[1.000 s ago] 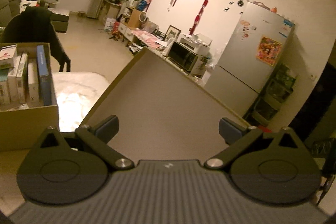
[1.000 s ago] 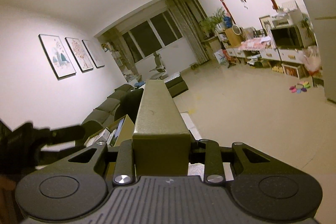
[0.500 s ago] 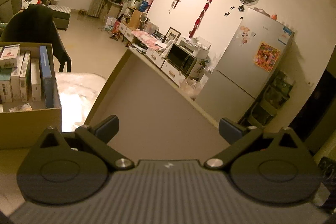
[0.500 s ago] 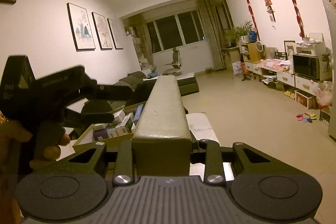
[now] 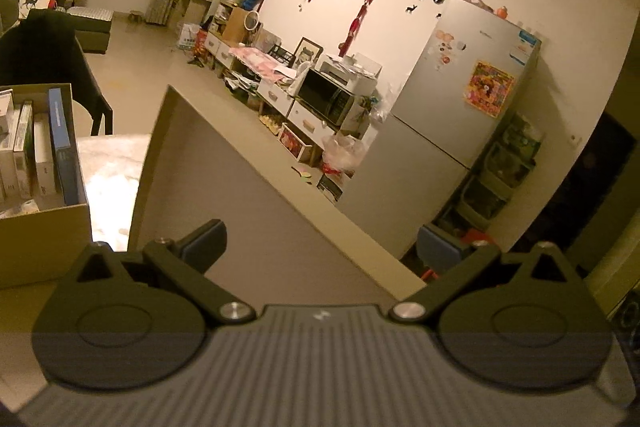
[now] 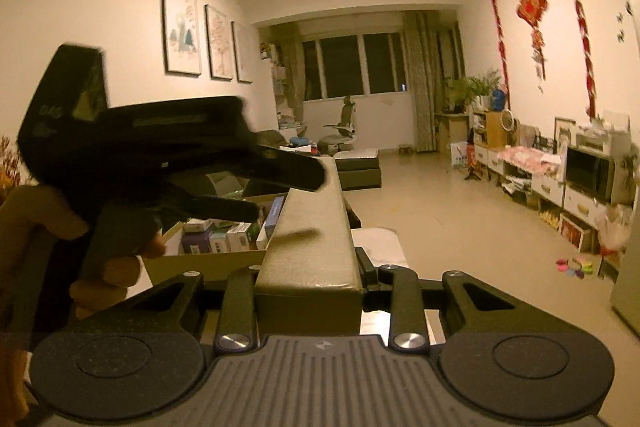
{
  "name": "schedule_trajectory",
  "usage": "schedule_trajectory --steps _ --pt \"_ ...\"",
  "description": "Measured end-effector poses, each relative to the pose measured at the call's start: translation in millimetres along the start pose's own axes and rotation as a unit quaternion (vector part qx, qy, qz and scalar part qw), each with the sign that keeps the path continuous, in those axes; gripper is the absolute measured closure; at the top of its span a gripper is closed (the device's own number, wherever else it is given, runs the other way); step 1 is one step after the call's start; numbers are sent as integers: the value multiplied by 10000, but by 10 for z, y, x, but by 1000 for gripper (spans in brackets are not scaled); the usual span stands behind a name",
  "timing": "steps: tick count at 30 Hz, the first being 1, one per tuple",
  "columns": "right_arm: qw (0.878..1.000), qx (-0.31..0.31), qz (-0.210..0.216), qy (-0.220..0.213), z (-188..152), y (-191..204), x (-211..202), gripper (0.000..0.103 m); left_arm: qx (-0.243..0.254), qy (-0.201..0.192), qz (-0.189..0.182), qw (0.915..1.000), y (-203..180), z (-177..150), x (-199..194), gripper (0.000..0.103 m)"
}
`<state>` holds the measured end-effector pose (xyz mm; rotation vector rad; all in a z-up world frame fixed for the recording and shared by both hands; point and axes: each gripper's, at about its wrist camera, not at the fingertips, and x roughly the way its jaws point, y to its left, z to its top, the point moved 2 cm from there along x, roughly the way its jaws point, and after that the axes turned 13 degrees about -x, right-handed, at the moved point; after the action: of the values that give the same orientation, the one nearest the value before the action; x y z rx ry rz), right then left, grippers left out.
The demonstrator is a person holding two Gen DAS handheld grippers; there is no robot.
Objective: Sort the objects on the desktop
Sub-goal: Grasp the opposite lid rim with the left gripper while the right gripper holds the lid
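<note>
Beside the open cardboard carton (image 6: 224, 259) of upright books and small packs, a long flat olive-brown cardboard box (image 6: 312, 239) is carried clear of the pale surface (image 5: 112, 163), held by both tools at once. The right gripper (image 6: 310, 291) pinches its narrow near end, jaws pressed against the two thin sides, so the box's long axis runs straight away from that gripper toward the carton. The left gripper (image 5: 320, 247) takes it across its broad face, jaws spread wide with a pad at each edge; whether those pads press I cannot tell for certain. In the right wrist view the left tool reaches in level from the carton side, gripped by a person's hand (image 6: 36, 223). The carton lies left of the box, near its far end.
</note>
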<state>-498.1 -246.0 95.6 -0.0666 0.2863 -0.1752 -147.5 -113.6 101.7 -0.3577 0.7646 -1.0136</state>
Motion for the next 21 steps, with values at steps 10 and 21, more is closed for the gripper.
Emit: schedule_trajectory --steps 10,21 --pt "9966 -817 40 -26 69 393 39 70 -216 7 0 9998 128 20 -145 18" --pt "9890 -1432 372 -78 122 837 52 65 -363 43 105 9993 257 -17 -370 46"
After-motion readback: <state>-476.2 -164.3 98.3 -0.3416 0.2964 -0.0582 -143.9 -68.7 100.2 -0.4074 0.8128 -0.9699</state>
